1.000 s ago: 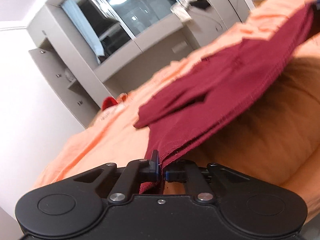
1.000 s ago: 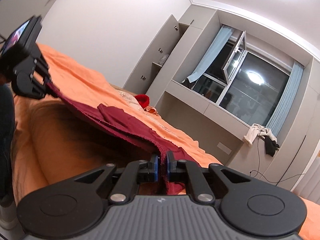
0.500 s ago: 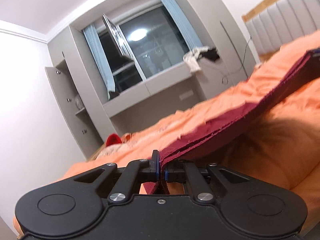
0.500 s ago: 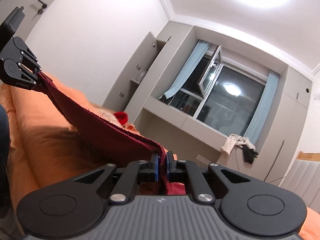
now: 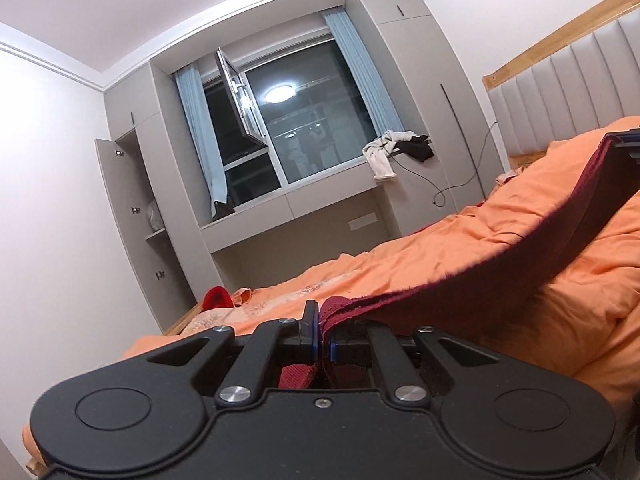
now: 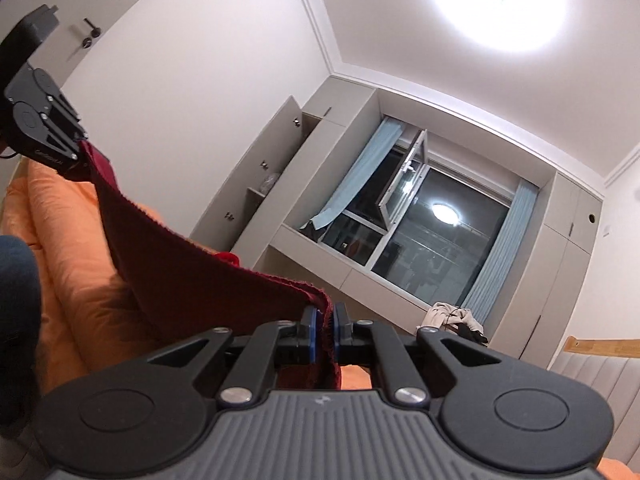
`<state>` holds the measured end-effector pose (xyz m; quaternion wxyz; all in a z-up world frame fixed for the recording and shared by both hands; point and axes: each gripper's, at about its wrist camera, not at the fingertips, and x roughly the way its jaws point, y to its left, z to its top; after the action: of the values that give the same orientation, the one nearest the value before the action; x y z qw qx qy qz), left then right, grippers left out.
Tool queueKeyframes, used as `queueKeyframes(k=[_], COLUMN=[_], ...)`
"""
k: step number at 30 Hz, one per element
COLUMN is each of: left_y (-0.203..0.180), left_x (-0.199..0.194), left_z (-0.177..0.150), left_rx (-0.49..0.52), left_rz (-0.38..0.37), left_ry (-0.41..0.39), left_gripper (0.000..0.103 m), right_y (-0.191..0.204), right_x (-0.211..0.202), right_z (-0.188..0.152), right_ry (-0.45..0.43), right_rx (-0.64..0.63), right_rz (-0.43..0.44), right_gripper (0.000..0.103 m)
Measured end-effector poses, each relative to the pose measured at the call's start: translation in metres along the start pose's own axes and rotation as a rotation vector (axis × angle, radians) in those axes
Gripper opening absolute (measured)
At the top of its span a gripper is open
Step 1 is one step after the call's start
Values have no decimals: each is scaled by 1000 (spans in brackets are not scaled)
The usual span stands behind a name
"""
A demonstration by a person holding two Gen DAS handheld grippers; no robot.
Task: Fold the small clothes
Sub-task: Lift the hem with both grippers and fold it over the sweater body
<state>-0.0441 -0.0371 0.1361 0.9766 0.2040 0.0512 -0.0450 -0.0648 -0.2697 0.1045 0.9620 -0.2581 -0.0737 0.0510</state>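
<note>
Comparing with the frames a second back: the dark red garment [image 5: 532, 256] then sagged close over the orange bedding [image 5: 400, 264], with folds and a sleeve-like flap showing; it is now raised clear of the bed and drawn into a taut band between the two grippers, seen nearly edge-on. Both views have tipped upward, so the window [image 5: 304, 136] and ceiling fill more of each frame than before. Left gripper [image 5: 322, 346]: fingers together, clamped on one end of the garment, a short tail of cloth hanging below them. Right gripper [image 6: 323, 338]: fingers likewise pressed onto the other end, red cloth bunched between the blue pads. From the right wrist view the left gripper appears at upper left, with the cloth running down from it. Containers: the open cabinet [image 5: 140, 216] left of the window has a pale rounded object on its shelf, too small to identify. Light and dark clothes [image 5: 396, 152] lie heaped on the window ledge. A small bright red item [image 5: 217, 298] rests at the far end of the bed.
</note>
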Motion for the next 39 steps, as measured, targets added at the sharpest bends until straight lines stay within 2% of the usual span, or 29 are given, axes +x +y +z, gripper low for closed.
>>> queueKeyframes(k=[3,6,12,20,25,32,39], left_y=[6,17,30,48,52,44,37], left_x=[26,60,149,282,343,407,436], left_z=[6,13,14,-3,-20,-54,-68], left_rx=[-4,-56,-72,-187,-231,-248,-233], left_rz=[15,28,64,34,25,-7,2], left_ry=[0,4,45,201,278,411,454], left_gripper=[5,5,5,6,6,8,8], right_y=[-5,-9,-7,-7,-2,2,12], right_x=[28,66,149,261,314,357,374], right_z=[-2,-3,-14,-57,-81,-127,-151], right_ry=[-10,-11,10,164,246,366,412], right_rx=[17,12,-10,36,22,94,54], right_rz=[-23,-39,-50,22,44,66,83], right_gripper=[9,9,9,9,9,9,10])
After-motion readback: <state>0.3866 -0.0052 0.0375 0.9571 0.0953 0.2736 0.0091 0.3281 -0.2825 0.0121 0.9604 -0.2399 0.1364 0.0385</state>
